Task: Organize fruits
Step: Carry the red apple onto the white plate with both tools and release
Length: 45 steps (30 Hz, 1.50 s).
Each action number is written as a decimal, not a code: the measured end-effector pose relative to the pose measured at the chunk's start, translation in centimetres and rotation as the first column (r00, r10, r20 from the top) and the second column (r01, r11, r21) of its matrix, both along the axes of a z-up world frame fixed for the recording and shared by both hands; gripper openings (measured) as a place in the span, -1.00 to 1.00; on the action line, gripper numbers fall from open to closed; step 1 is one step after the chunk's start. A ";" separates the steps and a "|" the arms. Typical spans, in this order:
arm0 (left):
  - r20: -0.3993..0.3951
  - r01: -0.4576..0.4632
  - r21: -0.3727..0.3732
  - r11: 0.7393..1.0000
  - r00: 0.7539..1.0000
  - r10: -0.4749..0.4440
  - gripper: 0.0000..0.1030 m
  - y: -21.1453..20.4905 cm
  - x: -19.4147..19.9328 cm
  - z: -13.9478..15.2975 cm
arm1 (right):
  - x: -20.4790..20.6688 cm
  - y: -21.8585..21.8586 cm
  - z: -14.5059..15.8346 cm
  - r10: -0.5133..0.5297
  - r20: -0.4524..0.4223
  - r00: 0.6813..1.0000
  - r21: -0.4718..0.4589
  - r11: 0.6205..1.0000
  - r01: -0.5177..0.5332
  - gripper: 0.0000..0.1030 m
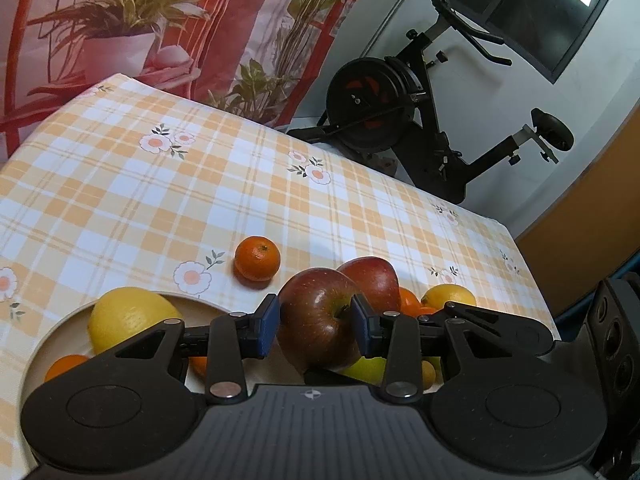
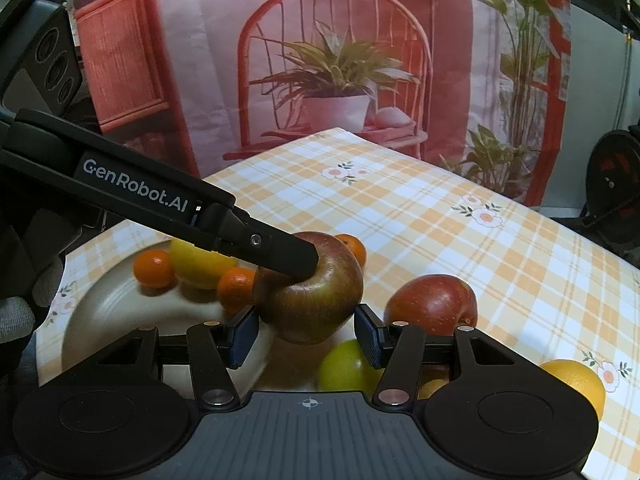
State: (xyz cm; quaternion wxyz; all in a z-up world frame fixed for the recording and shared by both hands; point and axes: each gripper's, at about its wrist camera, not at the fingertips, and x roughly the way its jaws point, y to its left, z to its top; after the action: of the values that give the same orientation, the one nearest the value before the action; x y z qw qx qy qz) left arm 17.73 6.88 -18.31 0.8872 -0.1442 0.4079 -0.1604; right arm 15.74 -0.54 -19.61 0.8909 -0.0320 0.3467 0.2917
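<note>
1 checked tablecloth (image 1: pixel 240 184), exercise bike (image 1: pixel 400 120) behind; left gripper (image 1: pixel 316 324) grasps apple (image 1: pixel 316 320); right gripper (image 2: pixel 306 338) released.

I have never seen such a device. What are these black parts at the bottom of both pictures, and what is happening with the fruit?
Each picture comes from a camera on a hand-held claw, looking along its two fingers. A person holds one in each hand; no robot arm is involved. The left claw grips a red apple above a pale plate. The right claw is empty, just below that apple. The plate holds a lemon and small oranges. On the checked tablecloth lie a second apple and another orange.
</note>
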 end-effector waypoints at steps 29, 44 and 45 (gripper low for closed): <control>-0.037 -0.183 0.033 0.983 0.982 0.184 -0.19 6.9 -7.9 0.3 | -4.2 9.5 0.6 0.236 -0.050 0.970 -0.034 0.971 -0.238 -0.05; -0.064 -0.292 0.055 0.955 0.953 0.295 -0.20 10.1 -9.7 -0.3 | -4.3 14.0 -0.5 0.346 -0.066 0.936 -0.069 0.934 -0.350 -0.05; -0.063 -0.299 0.054 0.953 0.951 0.302 -0.20 10.3 -9.7 -0.3 | -4.2 14.1 -0.5 0.349 -0.067 0.935 -0.068 0.933 -0.353 -0.05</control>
State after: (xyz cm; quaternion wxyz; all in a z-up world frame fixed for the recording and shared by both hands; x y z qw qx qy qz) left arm 8.07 17.16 -18.64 0.8892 -0.1909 0.4156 -0.0095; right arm 11.55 13.57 -20.10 0.8130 -0.1208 0.3703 0.4328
